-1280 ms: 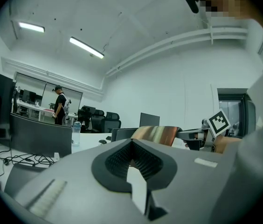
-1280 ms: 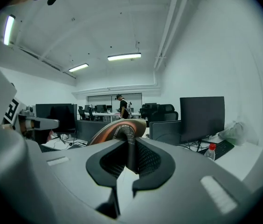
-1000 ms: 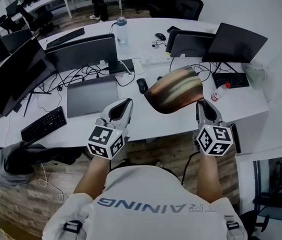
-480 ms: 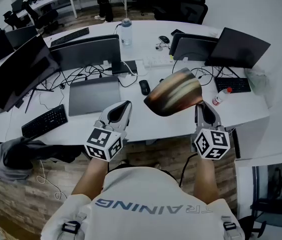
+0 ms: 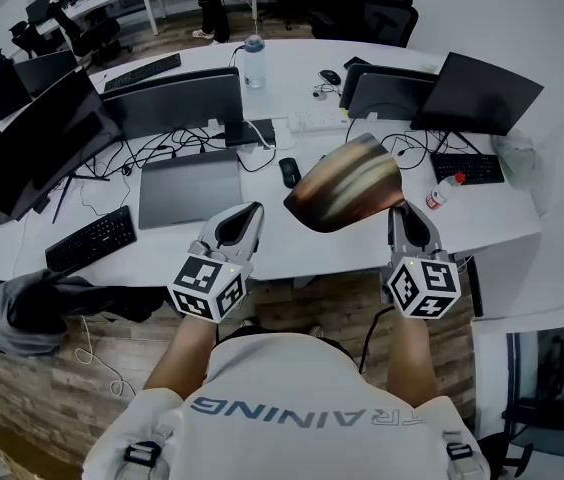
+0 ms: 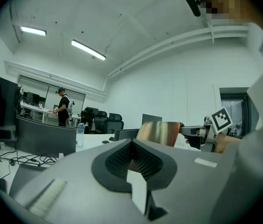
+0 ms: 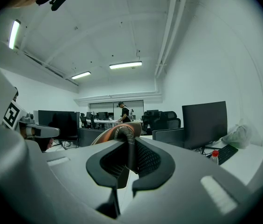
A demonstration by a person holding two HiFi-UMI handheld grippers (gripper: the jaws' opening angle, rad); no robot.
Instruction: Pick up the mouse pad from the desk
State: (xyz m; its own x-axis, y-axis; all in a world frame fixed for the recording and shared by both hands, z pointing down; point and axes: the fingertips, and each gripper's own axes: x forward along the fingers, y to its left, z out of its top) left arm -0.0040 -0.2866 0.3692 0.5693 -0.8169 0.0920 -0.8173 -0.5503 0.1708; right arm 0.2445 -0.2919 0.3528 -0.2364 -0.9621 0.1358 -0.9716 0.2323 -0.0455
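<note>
The mouse pad (image 5: 347, 183), brown and streaked with a dark rim, hangs curled in the air above the white desk's (image 5: 292, 243) front edge. My right gripper (image 5: 399, 209) is shut on its right edge and holds it up. In the right gripper view the pad (image 7: 118, 131) rises edge-on out of the closed jaws of the right gripper (image 7: 130, 143). My left gripper (image 5: 253, 209) hovers to the pad's left, shut and holding nothing. From the left gripper (image 6: 131, 142) view the pad (image 6: 159, 132) shows beyond the jaws, apart from them.
On the desk are a black mouse (image 5: 289, 172), a grey laptop (image 5: 190, 190), a keyboard (image 5: 87, 241), several monitors (image 5: 177, 103), cables, a water bottle (image 5: 254, 63) and a small red-capped bottle (image 5: 440, 192). A person (image 7: 124, 112) stands at the far desks.
</note>
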